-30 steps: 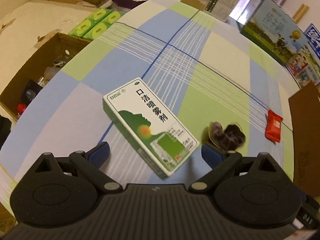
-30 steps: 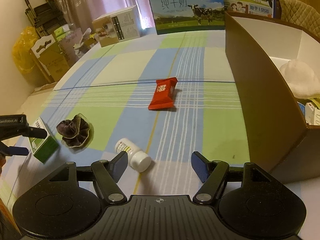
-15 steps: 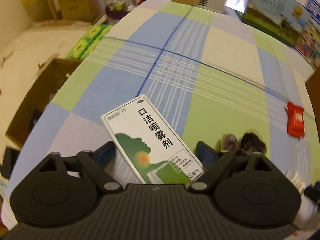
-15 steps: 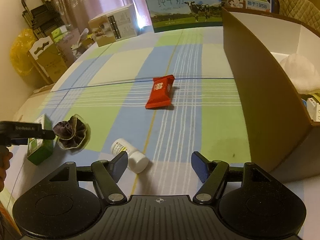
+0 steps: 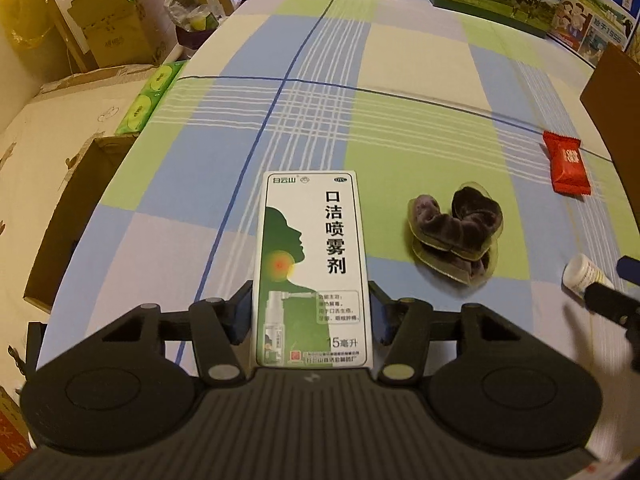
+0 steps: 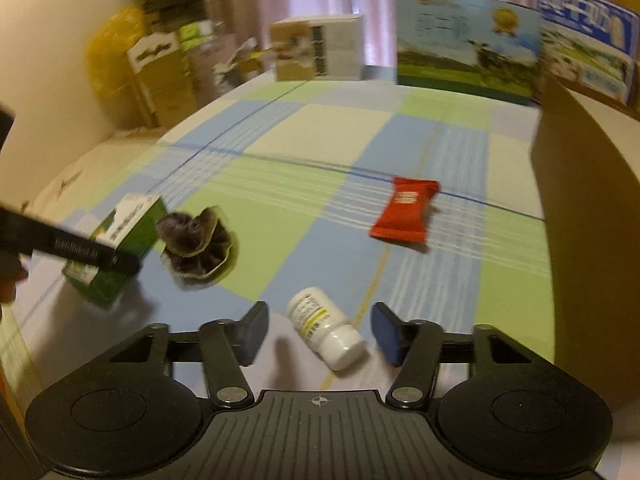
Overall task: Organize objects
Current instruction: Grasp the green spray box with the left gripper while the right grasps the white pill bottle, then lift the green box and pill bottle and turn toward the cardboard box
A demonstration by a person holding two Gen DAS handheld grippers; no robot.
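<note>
A white and green throat-spray box (image 5: 312, 264) lies on the checked tablecloth (image 5: 400, 140), lined up lengthwise between my left gripper's jaws. My left gripper (image 5: 310, 316) is closing, and its blue pads (image 5: 240, 316) sit flush against the box's long sides. From the right wrist view the same box (image 6: 120, 240) shows at the left, with a left finger (image 6: 80, 254) across it. A white pill bottle (image 6: 324, 332) lies on its side between the jaws of my right gripper (image 6: 320, 334). Those jaws are closing but stand apart from the bottle.
A dark purple scrunchie (image 5: 456, 232) lies just right of the spray box. A red candy packet (image 6: 404, 210) sits farther out. A tall brown cardboard box (image 6: 580, 200) stands at the right, milk cartons (image 6: 464, 44) at the back. Cardboard boxes (image 5: 100, 28) crowd the floor at the left.
My left gripper moved forward over the spray box, rolled in line with it and narrowed onto its sides. My right gripper shifted so the pill bottle lies between its narrowing jaws.
</note>
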